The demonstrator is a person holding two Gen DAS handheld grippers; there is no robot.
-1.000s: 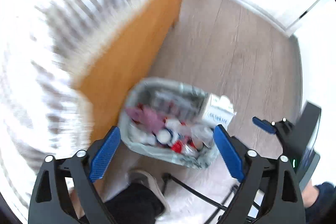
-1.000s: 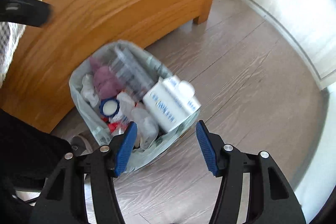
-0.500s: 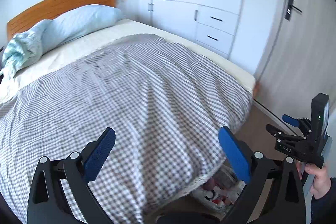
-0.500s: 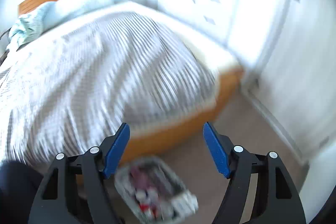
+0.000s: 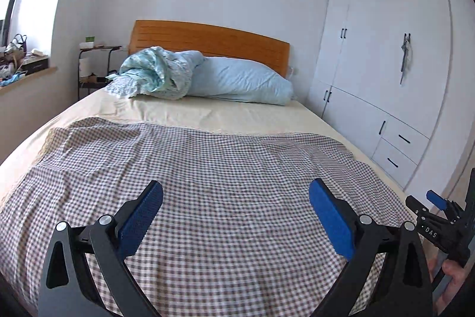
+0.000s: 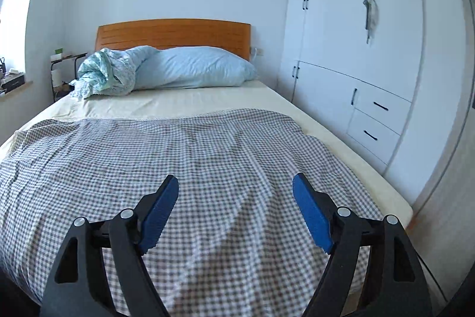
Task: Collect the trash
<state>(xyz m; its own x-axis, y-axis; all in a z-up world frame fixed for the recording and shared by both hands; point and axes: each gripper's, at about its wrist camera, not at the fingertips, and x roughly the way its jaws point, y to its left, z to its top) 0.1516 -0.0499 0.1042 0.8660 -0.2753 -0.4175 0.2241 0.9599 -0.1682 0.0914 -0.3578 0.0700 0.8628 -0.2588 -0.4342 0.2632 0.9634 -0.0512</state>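
Both wrist views looking from above the foot of the bed (image 5: 231, 198), facing along its length toward the wooden headboard (image 5: 207, 40) and tilting slightly down. Left view sitting just left of the right one, catching the right gripper (image 5: 436, 201) at its far right edge and a windowsill (image 5: 26, 73) at far left. Right view taking in more of the white wardrobe (image 6: 356, 49). Checked cover (image 6: 178, 156) lying near under both lenses, pillow (image 6: 193, 67) and headboard well beyond. Sharing bed, pillow, headboard, wardrobe and back wall.
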